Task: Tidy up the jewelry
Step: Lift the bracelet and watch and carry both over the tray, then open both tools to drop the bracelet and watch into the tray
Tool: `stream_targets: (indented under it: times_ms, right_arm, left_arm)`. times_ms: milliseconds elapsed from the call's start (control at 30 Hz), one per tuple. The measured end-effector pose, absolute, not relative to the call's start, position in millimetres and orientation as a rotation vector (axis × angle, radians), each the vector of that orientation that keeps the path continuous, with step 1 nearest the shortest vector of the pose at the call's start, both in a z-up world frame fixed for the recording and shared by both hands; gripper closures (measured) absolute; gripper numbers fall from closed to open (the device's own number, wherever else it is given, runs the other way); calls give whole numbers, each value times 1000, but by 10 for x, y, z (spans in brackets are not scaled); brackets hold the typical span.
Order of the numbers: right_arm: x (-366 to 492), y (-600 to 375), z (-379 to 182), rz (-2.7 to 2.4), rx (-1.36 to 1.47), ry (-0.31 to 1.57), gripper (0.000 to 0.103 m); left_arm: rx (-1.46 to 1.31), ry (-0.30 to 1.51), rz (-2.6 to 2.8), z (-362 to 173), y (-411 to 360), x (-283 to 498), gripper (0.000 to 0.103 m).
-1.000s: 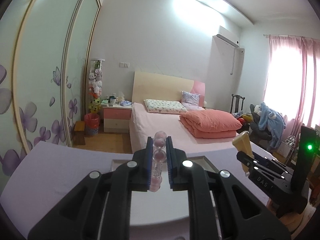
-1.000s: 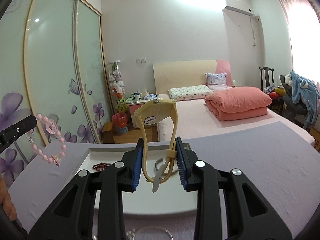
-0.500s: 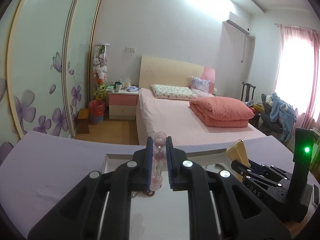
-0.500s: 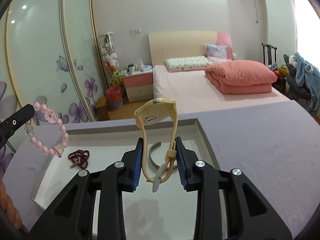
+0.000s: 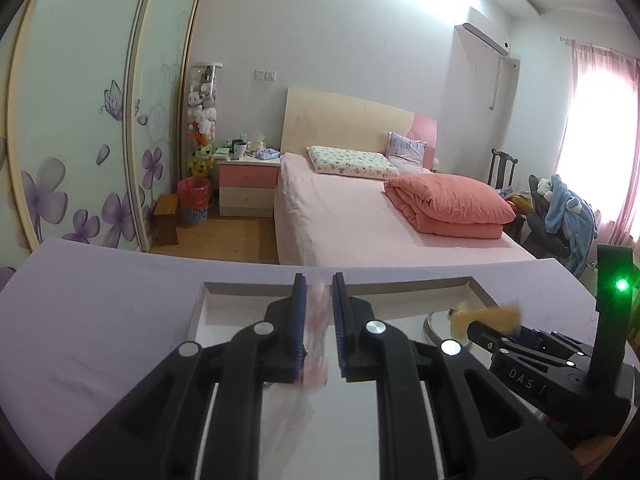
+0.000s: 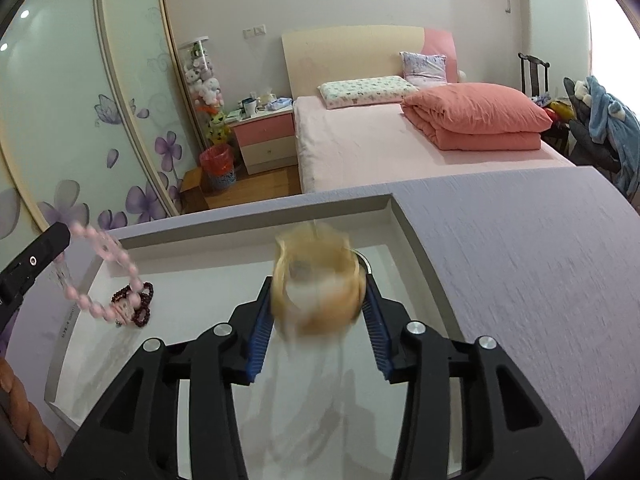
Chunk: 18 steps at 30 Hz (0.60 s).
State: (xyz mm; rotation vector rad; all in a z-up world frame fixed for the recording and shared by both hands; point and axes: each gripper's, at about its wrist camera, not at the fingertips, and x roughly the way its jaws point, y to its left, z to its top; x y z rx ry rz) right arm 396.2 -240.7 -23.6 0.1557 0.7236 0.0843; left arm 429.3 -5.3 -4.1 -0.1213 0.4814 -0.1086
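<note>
A white tray [image 6: 248, 236] lies on the lilac table. My right gripper [image 6: 318, 320] has its jaws spread wide, and a blurred yellow watch [image 6: 316, 292] sits loose between them over the tray. My left gripper [image 5: 319, 320] has its jaws slightly parted, with the blurred pink bead bracelet [image 5: 318, 344] between them; the bracelet also shows in the right wrist view [image 6: 102, 276], hanging at the left gripper's tip over the tray. A dark red bead bracelet [image 6: 138, 304] and a silver bangle [image 5: 434, 326] lie in the tray.
The lilac table [image 6: 520, 260] stretches right of the tray. Behind it are a pink bed [image 5: 360, 216], a nightstand [image 5: 248, 184], wardrobe doors [image 5: 80, 120] and a chair with blue clothes [image 5: 560, 208]. A person's arm [image 6: 20, 408] is at the lower left.
Both grippers have dropped lower over the tray. My right jaws have opened wide and the watch is falling loose. My left jaws have parted a little and the pink bracelet is blurred.
</note>
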Motion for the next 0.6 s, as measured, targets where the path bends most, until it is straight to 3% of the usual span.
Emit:
stream_targets:
  times_ms: [600]
  right_arm:
    - [3906, -2383, -151, 99, 153, 699, 52]
  left_arm:
    - [-117, 467, -80, 35, 4, 4185, 84]
